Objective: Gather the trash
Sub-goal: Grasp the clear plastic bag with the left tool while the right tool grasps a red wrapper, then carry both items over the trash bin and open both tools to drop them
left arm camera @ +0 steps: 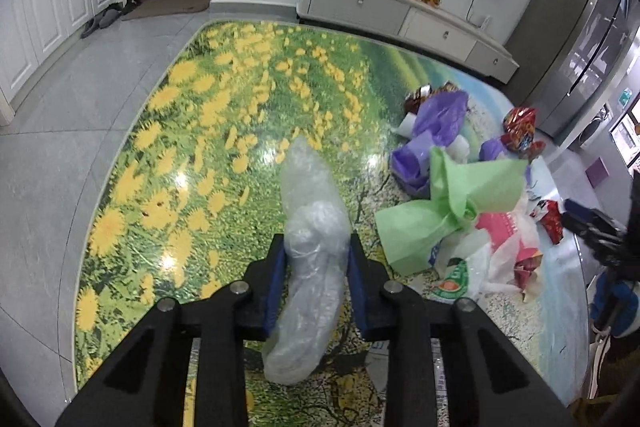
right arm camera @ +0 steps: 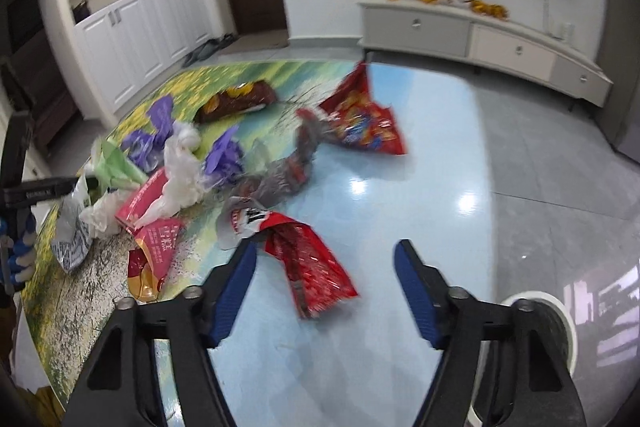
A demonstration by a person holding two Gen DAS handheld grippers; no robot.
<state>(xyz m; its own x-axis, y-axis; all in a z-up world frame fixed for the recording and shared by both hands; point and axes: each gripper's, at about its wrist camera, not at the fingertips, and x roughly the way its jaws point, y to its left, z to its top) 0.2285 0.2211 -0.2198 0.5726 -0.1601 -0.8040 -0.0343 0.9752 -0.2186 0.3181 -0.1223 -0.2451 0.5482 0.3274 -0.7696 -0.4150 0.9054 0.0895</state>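
Basically just starting.

Left wrist view: left gripper (left arm camera: pixel 317 255) has its blue pads pressed on both sides of a clear bubble-wrap roll (left arm camera: pixel 310 239), which lies on the flower-print table (left arm camera: pixel 168 131), near the near edge, about midway along it. Roll looks pinched but not yet lifted off the top, as far as I can tell. To the right, toward the table's right edge, a loose pile waits: green paper sheet (left arm camera: pixel 448 203), purple plastic bags (left arm camera: pixel 436 123), white plastic bags (left arm camera: pixel 496 259), red snack wrappers (left arm camera: pixel 520 131). None collected.

Right wrist view: blurred. Right gripper (right arm camera: pixel 324 279) is spread, jaws apart, pads touching nothing. A crumpled red foil wrapper (right arm camera: pixel 316 267) lies on the table between and just ahead of the fingers, close to the near edge. Farther in: big red chip bag (right arm camera: pixel 364 123), brown snack bag (right arm camera: pixel 236 99), pink packet (right arm camera: pixel 156 243), purple and white bags. A white-rimmed bin (right arm camera: pixel 560 331) shows low right, beside the table; contents not visible.

Judgement: one piece gripped, one lined up, most trash left.
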